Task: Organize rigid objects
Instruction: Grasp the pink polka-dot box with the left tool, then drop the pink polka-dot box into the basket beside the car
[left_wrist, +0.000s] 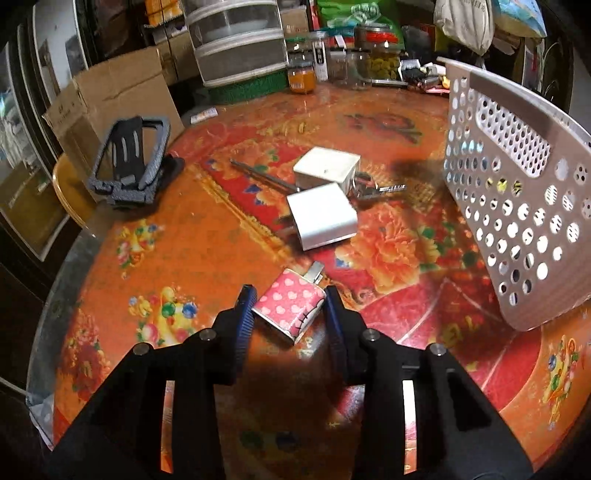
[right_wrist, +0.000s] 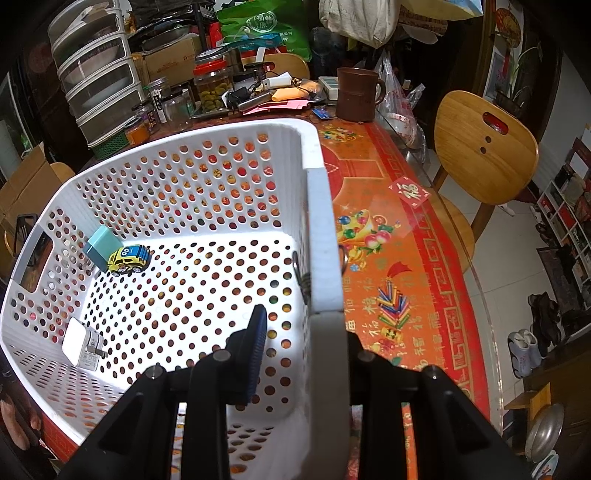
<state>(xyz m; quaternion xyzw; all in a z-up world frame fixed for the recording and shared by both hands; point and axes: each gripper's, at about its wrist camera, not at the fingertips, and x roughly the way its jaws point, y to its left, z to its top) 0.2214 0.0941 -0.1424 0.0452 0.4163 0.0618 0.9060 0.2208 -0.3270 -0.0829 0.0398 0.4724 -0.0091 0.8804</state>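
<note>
1. Left wrist view: my left gripper (left_wrist: 290, 314) has its two blue-padded fingers apart, straddling the pink heart-patterned square charger (left_wrist: 290, 312) that lies on the orange floral tablecloth (left_wrist: 184, 258). The pads sit just beside its edges; I cannot tell whether they touch yet, so I do not count it as gripped.
2. I judge the step in hand to be closing on this charger, so I want to squeeze squarely on its flat sides, clear of the metal prongs at its far corner.
3. Right wrist view: my right gripper (right_wrist: 303, 347) is clamped on the rim of the white perforated plastic basket (right_wrist: 321, 221), tilting it.
4. Inside lie a yellow toy car (right_wrist: 129, 260), a teal block (right_wrist: 101, 245) and a white plug adapter (right_wrist: 83, 347).
5. I would hold the basket steady so nothing slides out.
6. Two white square chargers (left_wrist: 321, 216) wait further on.
</note>
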